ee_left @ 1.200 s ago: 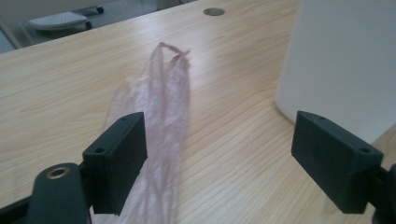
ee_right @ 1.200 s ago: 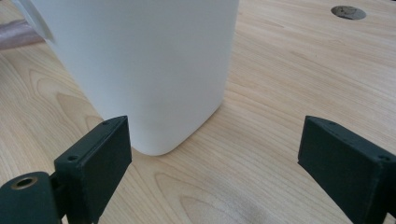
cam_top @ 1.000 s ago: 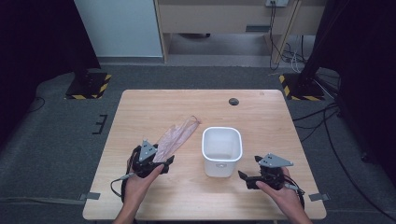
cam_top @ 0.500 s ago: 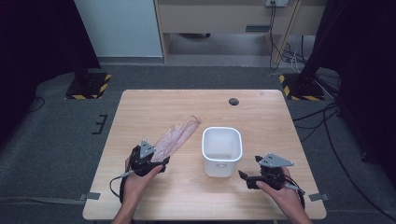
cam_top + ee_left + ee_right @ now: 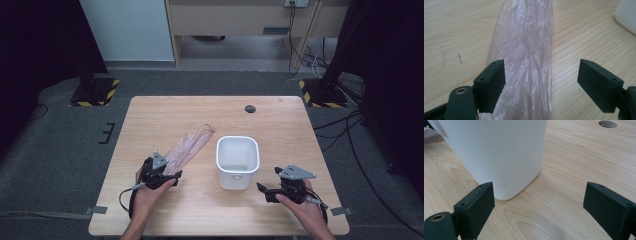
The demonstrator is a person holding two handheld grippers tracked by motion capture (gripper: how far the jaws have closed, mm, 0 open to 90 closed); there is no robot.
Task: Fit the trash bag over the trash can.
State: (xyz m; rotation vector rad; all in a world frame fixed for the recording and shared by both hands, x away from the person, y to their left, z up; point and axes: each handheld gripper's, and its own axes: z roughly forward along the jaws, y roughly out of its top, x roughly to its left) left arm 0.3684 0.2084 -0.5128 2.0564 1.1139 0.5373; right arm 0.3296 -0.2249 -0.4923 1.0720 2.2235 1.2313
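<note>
Lowered since the earlier frame, the left gripper (image 5: 167, 176) now hangs over the near end of the plastic bag (image 5: 187, 149), fingers released.
Left of the white bin (image 5: 238, 161) the bag lies flat on the surface (image 5: 280, 125); pinching it comes next, I judge. Right of the bin, the right gripper (image 5: 264, 192) waits, fingers released. No writing is readable.

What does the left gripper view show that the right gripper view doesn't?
The left gripper view shows the crumpled plastic bag up close, lying lengthwise between the open left gripper jaws, not pinched. The right gripper view shows the dark round hole in the table and the open right gripper. Both show the white bin and the wooden tabletop.
</note>
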